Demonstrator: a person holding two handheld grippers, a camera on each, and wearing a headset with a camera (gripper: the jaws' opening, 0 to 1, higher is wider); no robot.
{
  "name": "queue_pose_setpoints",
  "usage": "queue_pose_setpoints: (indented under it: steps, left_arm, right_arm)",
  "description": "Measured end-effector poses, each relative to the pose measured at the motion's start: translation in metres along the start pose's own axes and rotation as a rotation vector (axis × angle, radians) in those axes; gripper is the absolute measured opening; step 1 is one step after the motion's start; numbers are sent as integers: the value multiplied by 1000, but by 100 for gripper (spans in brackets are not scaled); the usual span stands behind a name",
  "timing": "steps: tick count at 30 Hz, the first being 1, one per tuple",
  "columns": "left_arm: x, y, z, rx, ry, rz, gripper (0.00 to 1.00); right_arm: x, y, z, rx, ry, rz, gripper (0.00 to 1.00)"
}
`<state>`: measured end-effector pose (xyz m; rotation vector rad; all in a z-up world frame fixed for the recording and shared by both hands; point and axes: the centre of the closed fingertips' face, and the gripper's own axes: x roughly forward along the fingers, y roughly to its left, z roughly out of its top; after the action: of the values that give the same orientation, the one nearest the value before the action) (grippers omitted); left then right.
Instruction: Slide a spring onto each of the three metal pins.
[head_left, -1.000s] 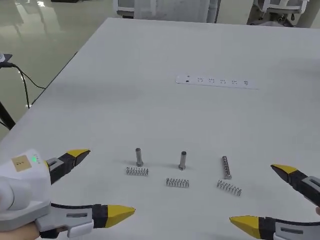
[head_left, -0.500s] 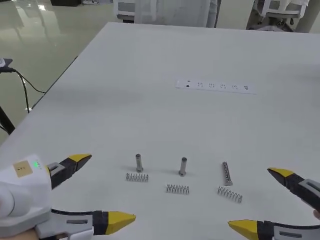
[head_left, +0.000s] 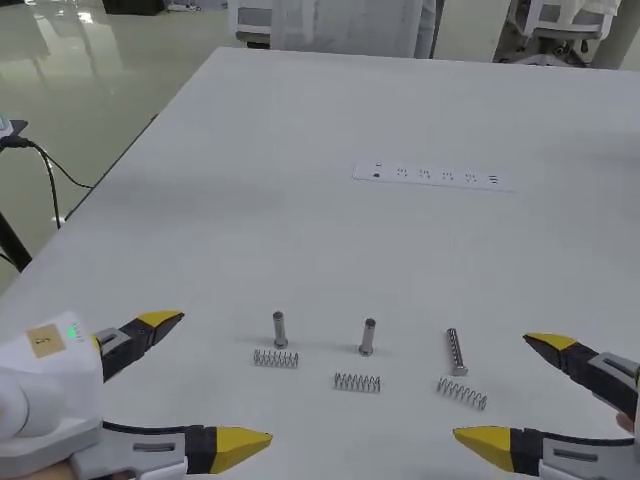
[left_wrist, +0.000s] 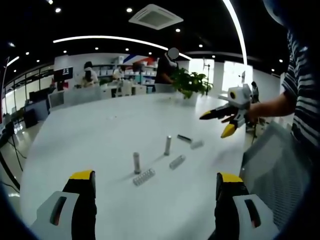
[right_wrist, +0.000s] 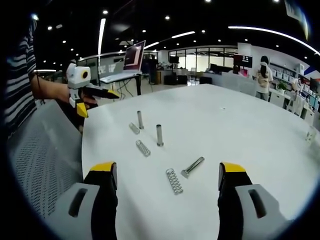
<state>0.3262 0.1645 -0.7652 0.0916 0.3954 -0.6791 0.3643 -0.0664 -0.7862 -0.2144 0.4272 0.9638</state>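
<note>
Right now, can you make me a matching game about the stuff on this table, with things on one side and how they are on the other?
Things:
1. left pin
2. right pin
3. power strip
4. left gripper

How they are:
A. tipped over, lying down
B. jaws wide open, holding nothing
C. standing up
D. far back, away from everything else

Pairs: 1-C, 2-A, 3-D, 4-B
</note>
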Motion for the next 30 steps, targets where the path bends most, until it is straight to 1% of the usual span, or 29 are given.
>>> queue_pose_setpoints:
  steps: [3,7,10,15,17,21,27,30]
  left_arm:
    - [0,0,1,2,-2,0,98]
    - [1,1,2,1,-4,1,98]
    - [1,0,1,1,-3,-1,98]
    - [1,1,1,-5,-4,1,98]
    - [1,2,2,-7,-7,3,98]
    - [0,2,1,-6,-8,5,98]
    - [-1,2,-2,-10,-3,6,98]
    - [-2,2,-3,-11,-1,8,98]
  right_arm:
    - [1,-1,2,4,-2,-1,81]
    - [3,-3,5,17,9,5,75]
    - [4,-3,9,26,-2,3,73]
    - [8,-2,10,48,2,22,68]
    - [10,-1,11,40,3,29,66]
    - [13,-2,13,35,7,34,66]
    - [20,-8,17,40,15,30,63]
    - [25,-12,16,26,37,22,61]
